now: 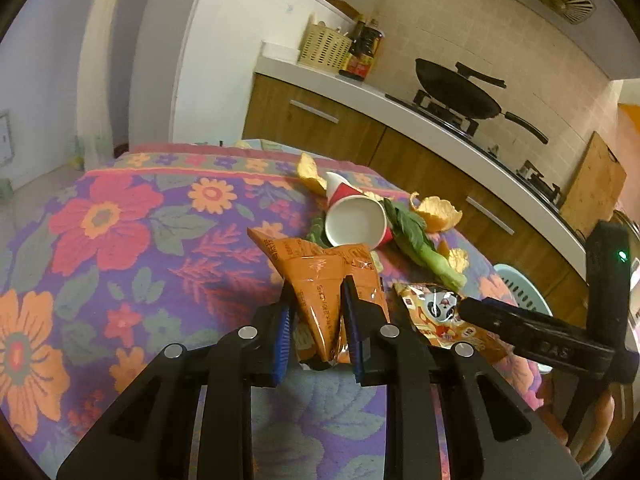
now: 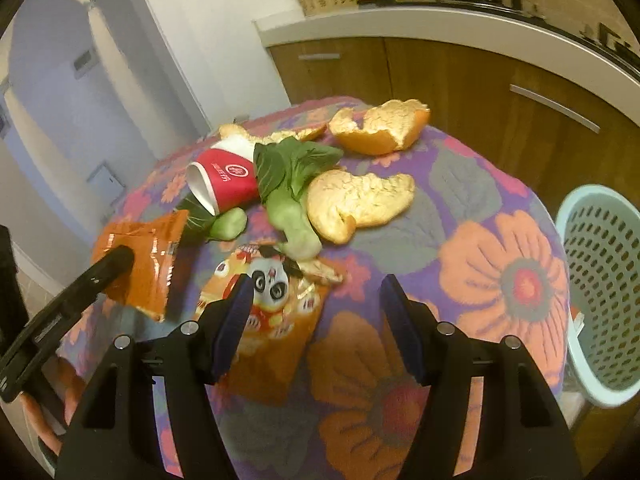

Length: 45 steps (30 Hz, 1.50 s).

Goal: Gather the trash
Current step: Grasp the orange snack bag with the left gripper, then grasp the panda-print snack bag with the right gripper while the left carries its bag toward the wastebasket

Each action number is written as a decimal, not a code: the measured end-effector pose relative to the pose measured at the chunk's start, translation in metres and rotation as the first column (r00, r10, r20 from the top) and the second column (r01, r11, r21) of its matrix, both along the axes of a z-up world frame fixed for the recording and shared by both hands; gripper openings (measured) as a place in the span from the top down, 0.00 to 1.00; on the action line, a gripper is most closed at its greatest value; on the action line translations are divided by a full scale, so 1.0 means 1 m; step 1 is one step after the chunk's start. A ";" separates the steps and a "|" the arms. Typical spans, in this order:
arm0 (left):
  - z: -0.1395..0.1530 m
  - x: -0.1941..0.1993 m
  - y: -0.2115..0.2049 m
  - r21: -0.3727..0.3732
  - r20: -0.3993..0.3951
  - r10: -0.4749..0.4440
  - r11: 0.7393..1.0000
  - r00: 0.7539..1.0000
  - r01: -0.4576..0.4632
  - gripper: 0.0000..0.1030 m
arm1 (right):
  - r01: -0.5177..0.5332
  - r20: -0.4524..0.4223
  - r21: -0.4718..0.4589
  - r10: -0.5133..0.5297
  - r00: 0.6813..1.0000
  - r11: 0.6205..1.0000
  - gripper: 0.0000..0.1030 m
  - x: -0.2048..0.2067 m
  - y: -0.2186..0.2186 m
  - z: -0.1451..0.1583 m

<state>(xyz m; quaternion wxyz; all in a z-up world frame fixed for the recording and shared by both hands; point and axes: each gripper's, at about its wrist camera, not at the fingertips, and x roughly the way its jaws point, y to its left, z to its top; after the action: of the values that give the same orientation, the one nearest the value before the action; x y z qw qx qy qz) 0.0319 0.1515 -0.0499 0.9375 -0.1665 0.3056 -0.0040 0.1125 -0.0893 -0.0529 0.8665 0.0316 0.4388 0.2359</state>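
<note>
our left hand-held gripper [image 1: 318, 312] clamps one crinkled orange foil snack wrapper [image 1: 320, 276]; our right hand-held gripper [image 2: 316, 304] gapes over one panda-print packet [image 2: 266, 312]. ahead lie one tipped red paper cup [image 2: 226, 180], empty, two bok choy pieces [image 2: 292, 200], and three larger orange peels [image 2: 360, 204].

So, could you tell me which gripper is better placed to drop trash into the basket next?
Probably left: the left gripper is shut on the orange wrapper, while the right gripper, nearer the basket, is open.
</note>
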 end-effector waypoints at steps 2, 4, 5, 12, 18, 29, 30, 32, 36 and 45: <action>0.001 0.001 0.001 -0.010 0.002 -0.003 1.000 1.000 0.003 0.79 | -0.024 -0.038 -0.013 0.024 0.999 1.000 0.39 0.008 0.010 -0.006; 0.002 -0.001 0.002 -0.022 0.011 -0.006 1.000 1.000 0.006 0.79 | -0.054 -0.019 -0.057 0.053 0.998 0.997 0.39 0.007 0.023 -0.005; 0.002 -0.002 0.003 -0.026 0.014 -0.006 1.000 1.000 0.006 0.79 | -0.069 -0.003 -0.097 0.069 0.998 0.993 0.37 0.005 0.031 -0.006; 0.003 -0.004 0.004 -0.017 0.025 0.000 1.000 1.000 0.001 0.78 | -0.111 0.066 -0.274 0.134 0.989 0.955 0.43 -0.020 0.058 -0.011; 0.002 -0.004 0.006 -0.026 0.025 0.003 1.000 1.000 -0.002 0.78 | -0.122 0.081 -0.254 0.147 0.986 0.960 0.67 -0.034 0.053 -0.009; 0.030 -0.009 -0.020 0.039 0.089 -0.025 0.999 0.996 0.022 0.78 | -0.144 0.198 -0.112 0.164 0.966 0.983 0.80 -0.062 0.016 0.014; 0.034 -0.009 -0.024 0.041 0.095 -0.030 0.999 0.995 0.027 0.78 | -0.140 0.202 -0.092 0.156 0.967 0.986 0.80 -0.064 0.008 0.016; 0.044 -0.009 -0.033 0.047 0.110 -0.046 0.998 0.993 0.041 0.78 | -0.121 0.201 -0.067 0.132 0.971 0.990 0.80 -0.066 -0.006 0.017; 0.061 -0.006 -0.060 0.057 0.137 -0.099 0.994 0.986 0.092 0.78 | -0.081 0.200 -0.005 0.080 0.976 0.997 0.80 -0.067 -0.042 0.020; 0.072 0.019 -0.138 0.074 0.131 -0.235 0.971 0.963 0.226 0.78 | 0.030 0.196 0.102 -0.050 0.979 0.994 0.80 -0.059 -0.130 0.024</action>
<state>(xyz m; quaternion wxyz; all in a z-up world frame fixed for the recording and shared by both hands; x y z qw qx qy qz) 0.0509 0.0136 0.0221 0.9541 -0.1015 0.2569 -0.1156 0.0530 -0.2197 -0.0284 0.9078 0.0594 0.3376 0.2415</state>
